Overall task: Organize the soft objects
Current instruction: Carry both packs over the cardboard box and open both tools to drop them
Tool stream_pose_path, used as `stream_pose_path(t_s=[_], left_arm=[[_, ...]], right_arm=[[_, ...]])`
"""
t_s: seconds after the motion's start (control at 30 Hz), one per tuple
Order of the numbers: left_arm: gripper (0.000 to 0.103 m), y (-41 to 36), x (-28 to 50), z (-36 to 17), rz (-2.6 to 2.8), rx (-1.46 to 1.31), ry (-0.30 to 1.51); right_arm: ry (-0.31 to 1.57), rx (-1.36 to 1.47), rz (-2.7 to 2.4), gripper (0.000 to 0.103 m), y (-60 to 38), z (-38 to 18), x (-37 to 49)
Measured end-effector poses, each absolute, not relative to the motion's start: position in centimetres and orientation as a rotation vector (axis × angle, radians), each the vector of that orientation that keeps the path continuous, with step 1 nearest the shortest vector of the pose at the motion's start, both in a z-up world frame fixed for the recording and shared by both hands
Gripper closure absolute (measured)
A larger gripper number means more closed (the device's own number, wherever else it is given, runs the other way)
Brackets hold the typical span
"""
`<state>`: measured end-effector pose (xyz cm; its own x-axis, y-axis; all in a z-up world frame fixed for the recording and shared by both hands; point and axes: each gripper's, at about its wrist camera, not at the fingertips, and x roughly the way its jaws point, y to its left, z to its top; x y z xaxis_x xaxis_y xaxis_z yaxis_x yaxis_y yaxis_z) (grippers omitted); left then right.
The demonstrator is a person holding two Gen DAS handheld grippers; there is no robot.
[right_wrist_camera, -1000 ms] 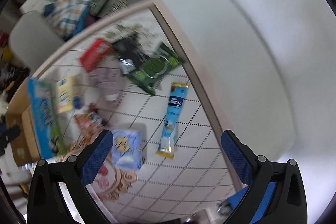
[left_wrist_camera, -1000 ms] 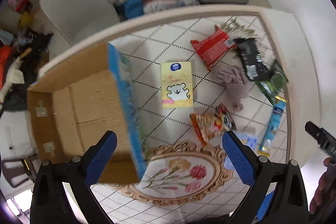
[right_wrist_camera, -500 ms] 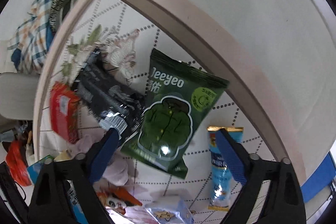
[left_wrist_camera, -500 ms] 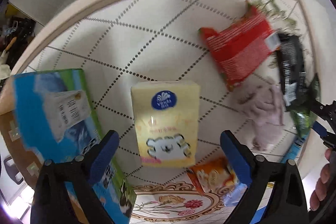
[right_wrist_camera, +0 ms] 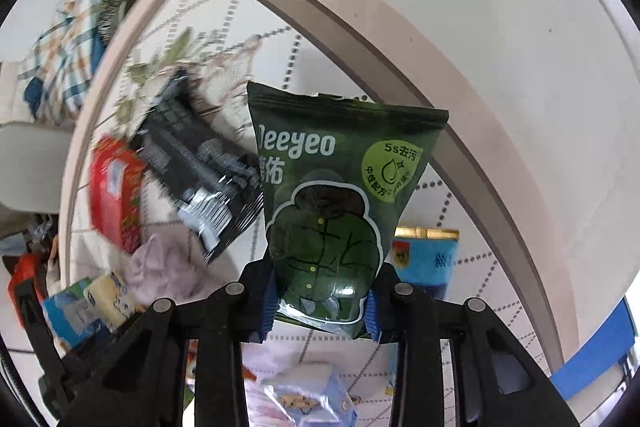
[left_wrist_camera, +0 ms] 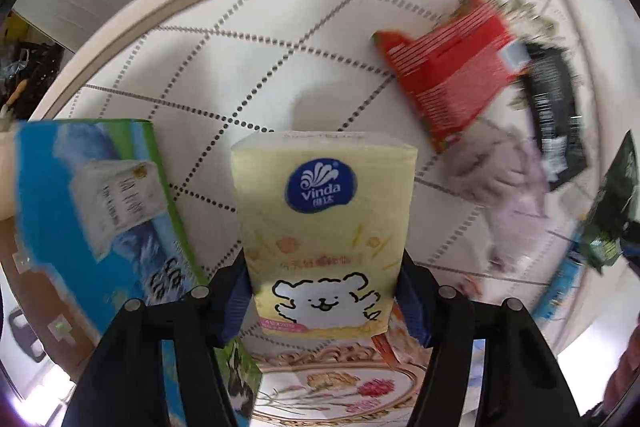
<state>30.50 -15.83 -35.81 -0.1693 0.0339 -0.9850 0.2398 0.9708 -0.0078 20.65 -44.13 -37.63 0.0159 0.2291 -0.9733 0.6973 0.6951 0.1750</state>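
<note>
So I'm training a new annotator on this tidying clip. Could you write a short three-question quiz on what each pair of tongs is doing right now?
1. True or false: the left tongs are closed on the yellow Vinda tissue pack.
2. What do the right tongs grip? A) red snack bag B) green Deeyeo wipes pack C) blue sachet
3. Fill in: in the left wrist view, the crumpled purple cloth lies just below the ____ snack bag.

Key: 1 true; 2 B, the green Deeyeo wipes pack; 3 red.
</note>
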Motion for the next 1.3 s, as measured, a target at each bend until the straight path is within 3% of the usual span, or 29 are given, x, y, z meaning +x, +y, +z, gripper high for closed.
stream_pose_path(t_s=[0.3,0.6,0.97,1.3], left_arm=[[0.042,-9.4,26.0,-22.6,-0.239,0.033,1.544],[0.042,6.0,25.1,-18.1,-0.102,-0.047,1.511],[0.042,15.1,29.5,-26.0,-0.144,-0.136,1.63],[0.042,15.6,32.1,-32.6,-0.212,-0.147,1.739]], right_arm=[[1.453,0.663,-0.118,0.068,-33.9,-27.0,19.2],[1.422,0.518,0.212,0.069,-14.2,-20.1,20.5],[1.56,0.306,0.257,0.069,2.6,-26.9,25.9],[1.638,0.214,0.201,0.068,4.8,-34.8,29.8]])
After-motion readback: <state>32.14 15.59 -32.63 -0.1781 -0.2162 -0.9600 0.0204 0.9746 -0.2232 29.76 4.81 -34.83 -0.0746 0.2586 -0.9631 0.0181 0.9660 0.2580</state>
